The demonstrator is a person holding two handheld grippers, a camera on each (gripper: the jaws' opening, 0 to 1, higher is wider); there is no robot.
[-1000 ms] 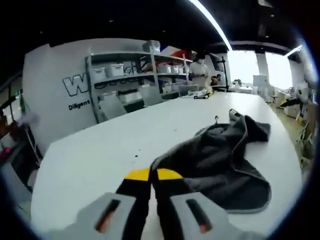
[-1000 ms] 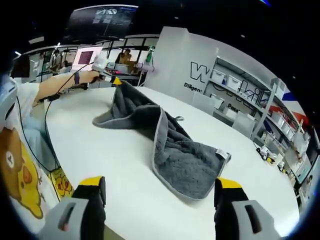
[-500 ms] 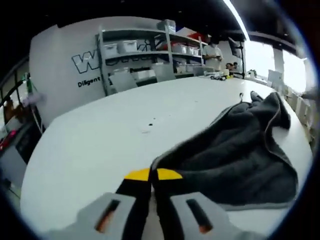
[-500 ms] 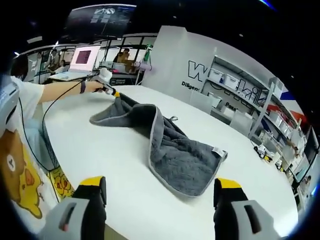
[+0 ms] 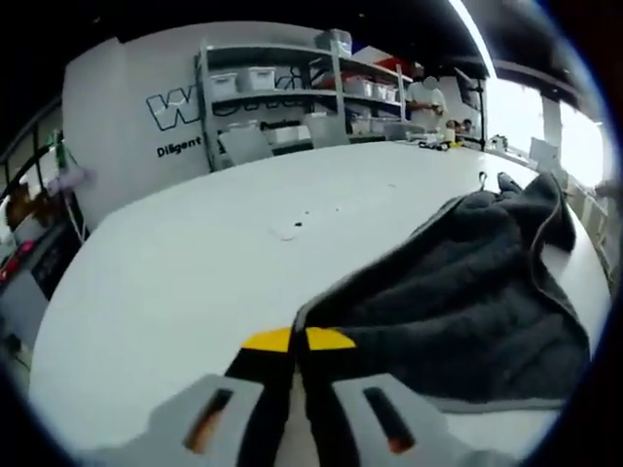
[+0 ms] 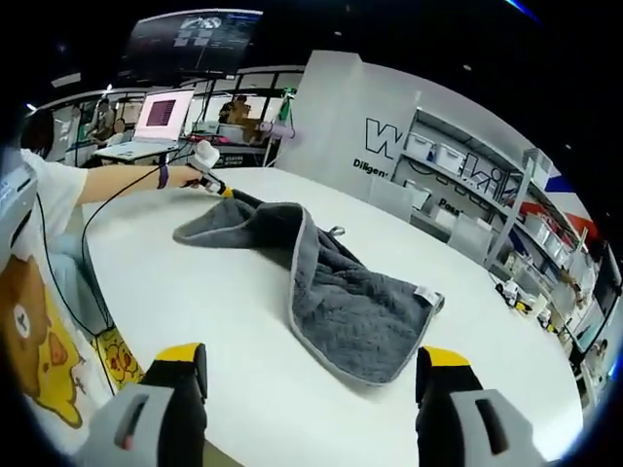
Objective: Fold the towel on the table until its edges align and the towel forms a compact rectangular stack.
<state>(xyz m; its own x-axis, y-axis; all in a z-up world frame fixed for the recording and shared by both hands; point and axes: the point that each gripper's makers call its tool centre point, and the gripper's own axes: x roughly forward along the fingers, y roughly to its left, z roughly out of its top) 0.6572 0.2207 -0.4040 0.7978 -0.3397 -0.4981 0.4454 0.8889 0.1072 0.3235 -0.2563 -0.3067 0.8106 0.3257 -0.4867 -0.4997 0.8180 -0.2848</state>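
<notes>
Towel (image 6: 331, 292) lies rumpled mid-table (image 6: 195, 321), soft and floppy, probably light. Left gripper (image 5: 297, 341) pinches one corner tight; right gripper (image 6: 311, 375) gapes wide just short of its near hem, so grab that bound edge.

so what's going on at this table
A person is working a grey towel on a white table with two handheld grippers. The left gripper is shut on one corner of the towel, held low over the table; in the right gripper view it shows at the towel's far end. The right gripper is open, its jaws wide apart, short of the towel's near edge. The towel lies rumpled and stretched out, not yet folded.
</notes>
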